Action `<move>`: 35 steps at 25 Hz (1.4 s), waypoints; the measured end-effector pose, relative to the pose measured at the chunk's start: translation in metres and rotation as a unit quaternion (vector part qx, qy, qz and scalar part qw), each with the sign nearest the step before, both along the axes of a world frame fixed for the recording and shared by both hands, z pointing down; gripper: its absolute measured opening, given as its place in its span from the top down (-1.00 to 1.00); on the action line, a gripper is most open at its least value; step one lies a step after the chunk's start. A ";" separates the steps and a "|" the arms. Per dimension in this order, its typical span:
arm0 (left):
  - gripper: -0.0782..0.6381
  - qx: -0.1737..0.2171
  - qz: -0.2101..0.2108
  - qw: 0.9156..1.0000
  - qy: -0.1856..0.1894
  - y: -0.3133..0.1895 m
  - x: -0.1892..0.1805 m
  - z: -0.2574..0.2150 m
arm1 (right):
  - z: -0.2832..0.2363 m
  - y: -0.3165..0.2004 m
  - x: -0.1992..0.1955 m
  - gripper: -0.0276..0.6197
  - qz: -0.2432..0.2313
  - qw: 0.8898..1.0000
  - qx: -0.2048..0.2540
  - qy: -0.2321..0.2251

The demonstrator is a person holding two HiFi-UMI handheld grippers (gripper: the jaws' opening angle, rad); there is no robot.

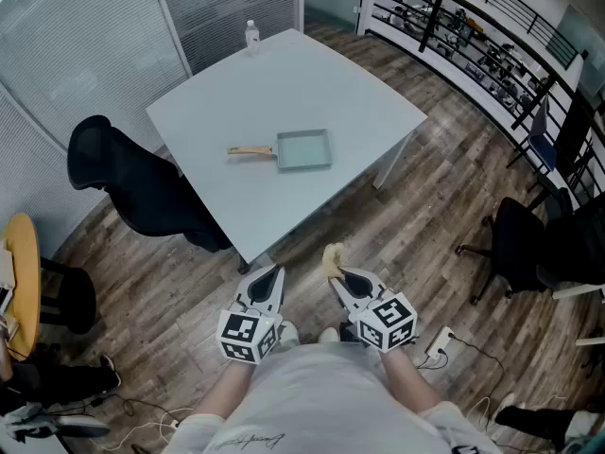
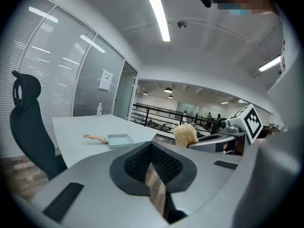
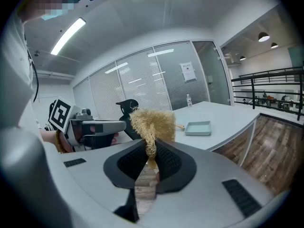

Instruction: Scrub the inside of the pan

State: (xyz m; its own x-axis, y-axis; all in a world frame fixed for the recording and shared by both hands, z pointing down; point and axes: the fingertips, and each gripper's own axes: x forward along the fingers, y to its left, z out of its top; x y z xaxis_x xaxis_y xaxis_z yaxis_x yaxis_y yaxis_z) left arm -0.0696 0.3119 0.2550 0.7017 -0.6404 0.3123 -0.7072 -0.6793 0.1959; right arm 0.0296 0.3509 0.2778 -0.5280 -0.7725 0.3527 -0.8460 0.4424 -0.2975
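A pale green square pan with a wooden handle lies in the middle of the white table; it also shows far off as the pan and the pan. My right gripper is held close to my body, well short of the table, shut on a tan fibrous scrubber, seen as the scrubber sticking up between the jaws. My left gripper is beside it, shut with nothing in it.
A clear bottle stands at the table's far corner. A black office chair sits at the table's left side, another chair to the right. Wooden floor lies between me and the table. A railing runs at the back right.
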 end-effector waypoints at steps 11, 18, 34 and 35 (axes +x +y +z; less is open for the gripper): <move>0.75 -0.001 0.003 1.000 0.004 -0.004 -0.006 0.000 | 0.002 -0.003 -0.008 0.74 -0.003 1.000 -0.001 0.007; 0.75 0.002 0.012 1.000 0.004 -0.008 -0.011 -0.001 | -0.001 -0.008 -0.014 0.74 0.005 1.000 0.004 0.006; 0.75 0.007 0.037 0.999 0.010 -0.030 -0.047 0.003 | 0.003 -0.024 -0.051 0.74 0.020 1.000 0.004 0.021; 0.75 0.006 0.038 0.999 0.011 -0.032 -0.049 0.003 | 0.003 -0.025 -0.053 0.74 0.021 1.000 0.003 0.022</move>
